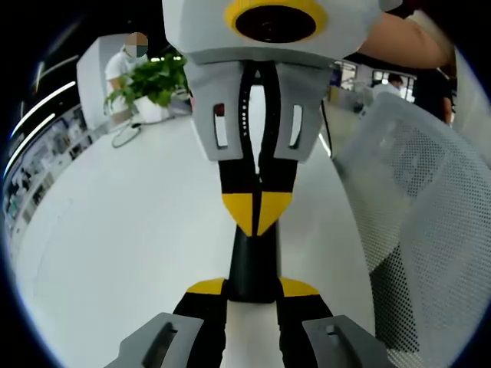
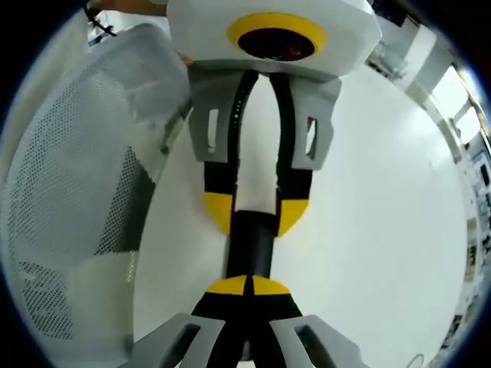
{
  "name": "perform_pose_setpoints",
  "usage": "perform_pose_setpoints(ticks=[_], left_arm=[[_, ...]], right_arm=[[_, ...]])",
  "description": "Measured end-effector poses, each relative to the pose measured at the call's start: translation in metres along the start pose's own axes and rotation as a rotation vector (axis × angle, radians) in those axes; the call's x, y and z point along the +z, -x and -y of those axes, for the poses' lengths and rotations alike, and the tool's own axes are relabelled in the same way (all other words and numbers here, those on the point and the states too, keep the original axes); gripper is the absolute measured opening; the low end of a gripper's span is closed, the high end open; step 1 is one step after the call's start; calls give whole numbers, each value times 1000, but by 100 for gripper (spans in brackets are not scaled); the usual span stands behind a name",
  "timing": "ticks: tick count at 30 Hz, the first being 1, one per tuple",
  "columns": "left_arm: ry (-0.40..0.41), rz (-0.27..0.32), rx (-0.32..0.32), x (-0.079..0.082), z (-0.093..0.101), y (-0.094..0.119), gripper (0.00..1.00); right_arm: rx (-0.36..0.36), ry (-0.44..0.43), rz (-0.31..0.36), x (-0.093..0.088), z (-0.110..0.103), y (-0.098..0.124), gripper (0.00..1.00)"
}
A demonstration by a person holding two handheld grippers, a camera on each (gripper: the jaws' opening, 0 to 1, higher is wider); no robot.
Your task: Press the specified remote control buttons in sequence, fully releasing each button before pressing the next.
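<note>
Left gripper, rising at six o'clock, clamps the black remote control steady over the white table, so the right gripper, jaws closed and empty, can seemingly prod a button from twelve o'clock.

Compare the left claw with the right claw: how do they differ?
The left claw has its jaws apart, one on each side of the black remote control; the right claw has its jaws closed together, nothing between them. The left claw grips the remote control's sides; the right claw meets its end with the tips only. Both have yellow tips and face each other.
</note>
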State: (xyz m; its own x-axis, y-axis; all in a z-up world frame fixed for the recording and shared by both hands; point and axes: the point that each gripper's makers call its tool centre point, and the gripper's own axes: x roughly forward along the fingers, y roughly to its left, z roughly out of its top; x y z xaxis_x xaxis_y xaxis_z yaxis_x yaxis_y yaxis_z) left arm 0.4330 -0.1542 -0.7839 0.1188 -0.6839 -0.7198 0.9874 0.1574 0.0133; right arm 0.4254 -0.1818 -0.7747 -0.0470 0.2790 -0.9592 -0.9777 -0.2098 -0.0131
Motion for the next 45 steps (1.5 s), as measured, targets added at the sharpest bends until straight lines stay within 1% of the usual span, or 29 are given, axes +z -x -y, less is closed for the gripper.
perform_pose_setpoints(ticks=[10, 26, 33, 41, 45], left_arm=[[0, 0, 4, -2, -2, -1, 23], [3, -6, 2, 0, 0, 0, 24], [4, -11, 0, -1, -1, 0, 24], [4, -17, -1, -1, -1, 0, 24], [3, -19, -3, 0, 0, 0, 24]], right_arm=[[-4, -3, -2, -1, 1, -1, 0], [-12, 5, 3, 0, 0, 0, 0], [-25, -16, 24, 0, 3, 1, 0], [-41, -36, 38, -2, 4, 10, 0], [-46, -42, 52, 0, 4, 14, 3]])
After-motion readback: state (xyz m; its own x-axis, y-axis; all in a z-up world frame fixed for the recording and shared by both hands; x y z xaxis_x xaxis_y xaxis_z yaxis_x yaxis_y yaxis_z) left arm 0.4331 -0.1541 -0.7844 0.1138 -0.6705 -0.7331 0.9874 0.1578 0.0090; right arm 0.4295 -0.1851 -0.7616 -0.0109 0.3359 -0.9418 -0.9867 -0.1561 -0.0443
